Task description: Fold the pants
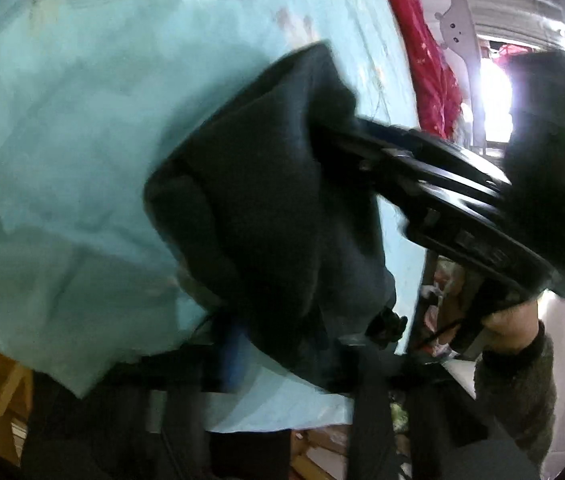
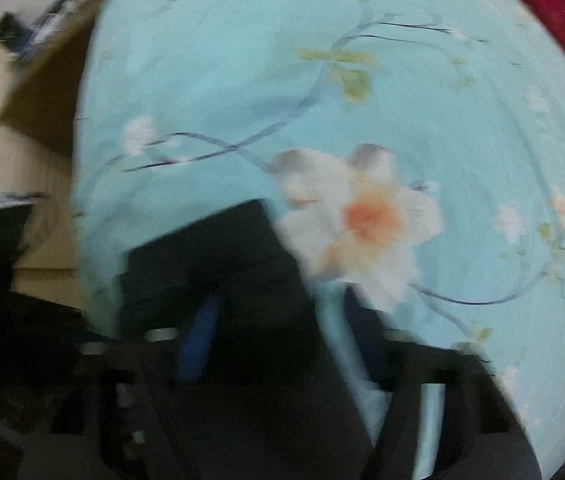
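Pants [image 1: 258, 208] hung bunched above the sheet [image 1: 62, 140] in the left view, pinched by the right gripper [image 1: 322, 128]; the left gripper's [image 1: 306, 344] grip was unclear. Folding looked barely underway. Right view: dark cloth [image 2: 218, 264] in the jaws, over the flowered sheet [image 2: 242, 60], red fabric [image 2: 554, 12] beyond.

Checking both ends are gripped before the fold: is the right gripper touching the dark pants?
Touching. In the left wrist view, the right gripper has its fingers buried in the bunched edge of the dark pants, which hang above the blue bedsheet.
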